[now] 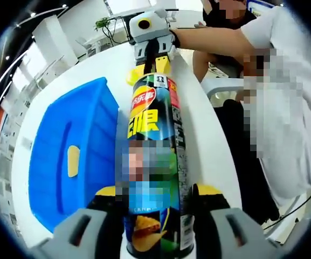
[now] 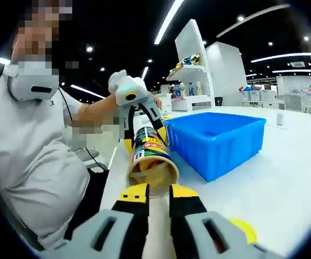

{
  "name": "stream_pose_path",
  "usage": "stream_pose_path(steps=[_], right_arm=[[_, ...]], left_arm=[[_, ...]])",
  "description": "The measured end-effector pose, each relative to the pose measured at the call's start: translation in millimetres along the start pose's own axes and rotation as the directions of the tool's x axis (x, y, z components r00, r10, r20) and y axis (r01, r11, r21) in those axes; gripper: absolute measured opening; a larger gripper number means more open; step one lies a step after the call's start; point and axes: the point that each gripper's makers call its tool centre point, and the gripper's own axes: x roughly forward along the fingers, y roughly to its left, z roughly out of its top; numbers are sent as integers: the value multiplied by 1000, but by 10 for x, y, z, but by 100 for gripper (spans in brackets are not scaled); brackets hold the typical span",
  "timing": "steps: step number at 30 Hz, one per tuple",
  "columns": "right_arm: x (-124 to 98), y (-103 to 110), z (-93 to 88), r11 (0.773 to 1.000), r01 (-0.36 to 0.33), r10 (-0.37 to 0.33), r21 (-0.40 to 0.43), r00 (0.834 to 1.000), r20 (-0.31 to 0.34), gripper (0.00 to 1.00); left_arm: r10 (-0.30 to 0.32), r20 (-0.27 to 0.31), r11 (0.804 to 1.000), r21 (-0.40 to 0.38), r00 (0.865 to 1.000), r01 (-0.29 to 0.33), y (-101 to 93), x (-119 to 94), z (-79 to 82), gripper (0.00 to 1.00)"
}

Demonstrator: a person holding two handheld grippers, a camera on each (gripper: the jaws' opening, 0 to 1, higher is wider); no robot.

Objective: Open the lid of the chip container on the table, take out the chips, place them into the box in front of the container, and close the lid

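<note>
Bench (image 2: 284,178): white top, glossy, reflecting the ceiling lights. A person in a white short-sleeved shirt (image 2: 31,156) sits at its edge; in the left gripper view the same shirt (image 1: 295,108) shows along the right side, with dark trousers (image 1: 241,156) below it. White shelving unit (image 2: 193,59) stands behind the bench, with small coloured items on its upper shelf (too small to identify). Long strip lights (image 2: 168,19) run across a dark ceiling. A potted green plant (image 1: 102,23) stands on a far white table. A dark cable (image 1: 301,202) hangs beside the seated person.
</note>
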Motion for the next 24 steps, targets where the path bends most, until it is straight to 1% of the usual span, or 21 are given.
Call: stream_pose_path(steps=[1,2,3,4,5,6,7,8,9,10,11,12,14,15,16,17,18,19,20,22,24], right_arm=[[-68,-53,-14,999,8,-8,33,1000,-1,16],[-113,-86,7,999,17,-17,49,1000,15,16],[-160,-136,34,988,63,-67,144,998,21,15],[-178,-98,74,980,71,-78,187,997,31,14],[-217,61,192,983,11,-27,186,996,85,15],[-244,119,195,969,-4,-14,247,997,75,15],[-262,140,284,948,-12,-24,317,994,107,15],[-267,197,343,943,-40,-7,330,990,141,16],[-273,202,357,918,-39,-17,394,990,137,18],[-258,182,371,904,-25,-36,426,990,134,20],[-232,173,394,898,-17,-53,439,988,148,20],[-203,162,360,871,-12,-59,491,990,129,20],[-109,161,258,838,-1,-57,546,994,90,19],[-57,182,206,822,6,-53,569,997,65,19],[-24,173,189,814,12,-58,581,996,61,18],[2,163,184,811,12,-61,585,996,64,18],[49,189,182,796,4,-52,605,997,62,17],[72,191,179,789,3,-51,614,997,59,17],[101,176,172,775,20,-62,631,997,45,16],[134,176,185,781,25,-65,624,997,41,13],[156,172,196,776,29,-66,630,997,36,12]], left_arm=[[0,3,1000,-1,1000,0,0,0,2,51],[1,5,1000,-1,1000,-1,1,0,4,51],[4,7,1000,-2,1000,-4,3,-2,6,51],[6,8,1000,-2,1000,-6,2,-2,6,51],[8,10,1000,-2,1000,-8,3,-5,6,51],[8,11,1000,-2,1000,-8,3,-5,7,51],[7,11,1000,-1,1000,-7,8,-4,5,51],[7,11,1000,-2,1000,-7,12,-3,3,51],[5,10,1000,-1,1000,-5,18,-1,1,51],[4,9,1000,-1,1000,-4,21,1,-1,51],[4,8,1000,1,1000,-4,21,2,-2,51],[4,7,1000,1,1000,-4,20,1,-2,51],[4,8,1000,0,1000,-4,18,-1,-2,51],[3,10,1000,-1,1000,-3,16,-3,-1,51],[2,12,1000,-2,1000,-2,16,-3,-1,51],[2,13,1000,-3,1000,-2,14,-4,-2,51],[1,16,1000,-4,1000,-1,12,-5,-2,51],[0,19,1000,-5,1000,0,15,-4,-2,51],[0,21,1000,-6,1000,0,16,-4,-2,51],[-1,24,1000,-3,1000,1,11,-3,-1,51],[0,27,1000,-3,1000,0,8,-4,0,51]])
